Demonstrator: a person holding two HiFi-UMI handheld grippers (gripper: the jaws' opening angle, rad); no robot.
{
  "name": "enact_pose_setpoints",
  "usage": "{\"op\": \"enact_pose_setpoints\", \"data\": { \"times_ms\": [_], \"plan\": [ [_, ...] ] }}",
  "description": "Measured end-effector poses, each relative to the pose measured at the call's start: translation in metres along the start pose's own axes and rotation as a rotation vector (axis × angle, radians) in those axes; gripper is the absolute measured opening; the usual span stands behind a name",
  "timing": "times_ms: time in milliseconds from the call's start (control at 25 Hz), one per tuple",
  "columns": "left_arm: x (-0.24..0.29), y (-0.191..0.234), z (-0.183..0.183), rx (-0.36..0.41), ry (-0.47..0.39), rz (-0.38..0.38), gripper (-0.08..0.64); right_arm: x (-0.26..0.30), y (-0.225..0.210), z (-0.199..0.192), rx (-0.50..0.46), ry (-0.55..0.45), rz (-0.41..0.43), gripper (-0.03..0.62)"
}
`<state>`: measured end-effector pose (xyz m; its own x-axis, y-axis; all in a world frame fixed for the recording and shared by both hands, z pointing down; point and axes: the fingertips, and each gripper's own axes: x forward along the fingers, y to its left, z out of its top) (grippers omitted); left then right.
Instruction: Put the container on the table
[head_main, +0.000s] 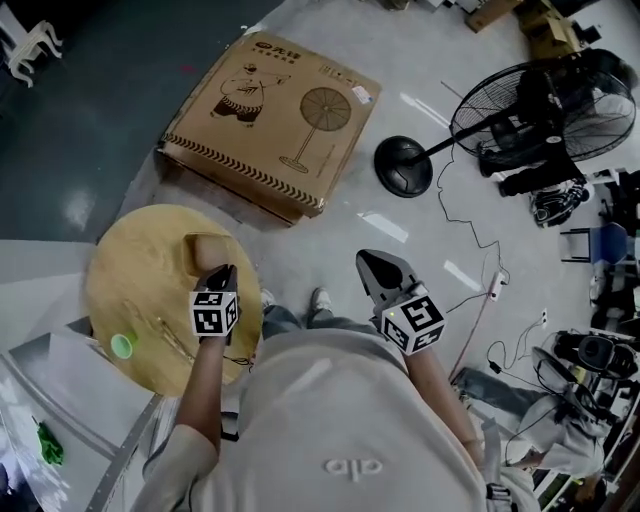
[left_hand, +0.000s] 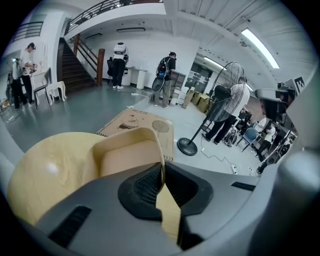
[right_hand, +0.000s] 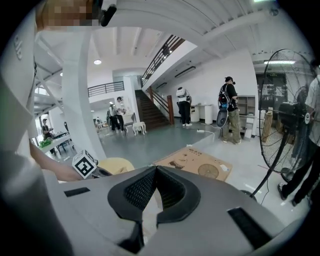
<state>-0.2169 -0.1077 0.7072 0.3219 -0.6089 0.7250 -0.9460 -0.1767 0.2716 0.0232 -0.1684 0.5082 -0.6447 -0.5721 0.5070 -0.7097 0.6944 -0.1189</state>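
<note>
Left gripper (left_hand: 161, 175) pinches one wall of the empty beige container (left_hand: 127, 155) over the round wooden table (head_main: 140, 290), a small green thing (head_main: 122, 346) lying well apart on it; right gripper (right_hand: 154, 172), jaws pressed together on nothing, hangs over the floor; a cardboard fan box (head_main: 270, 120) lies beyond the table.

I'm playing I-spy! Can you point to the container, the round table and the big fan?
container (left_hand: 129, 159), left gripper view, on its inside floor.
round table (head_main: 140, 270), head view, on the bare wooden top.
fan (head_main: 545, 98), head view, on its wire cage.
</note>
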Motion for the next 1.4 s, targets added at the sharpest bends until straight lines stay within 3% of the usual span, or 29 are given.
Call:
{"op": "enact_pose_setpoints", "data": {
  "times_ms": [400, 960, 1200, 1400],
  "plan": [
    [0.028, 0.031, -0.017, 0.085, 0.066, -0.003, 0.034, 0.001, 0.011, -0.008, 0.008, 0.043, -0.052, 0.026],
    [0.046, 0.062, -0.024, 0.087, 0.115, -0.002, 0.034, -0.008, 0.013, -0.02, 0.03, 0.07, -0.126, 0.026],
    [0.046, 0.06, -0.027, 0.098, 0.13, -0.003, 0.098, -0.01, 0.015, -0.02, 0.03, 0.068, -0.13, 0.026],
    [0.041, 0.057, -0.028, 0.102, 0.128, 0.004, 0.111, -0.011, 0.016, -0.02, 0.026, 0.057, -0.118, 0.026]
  ]
}}
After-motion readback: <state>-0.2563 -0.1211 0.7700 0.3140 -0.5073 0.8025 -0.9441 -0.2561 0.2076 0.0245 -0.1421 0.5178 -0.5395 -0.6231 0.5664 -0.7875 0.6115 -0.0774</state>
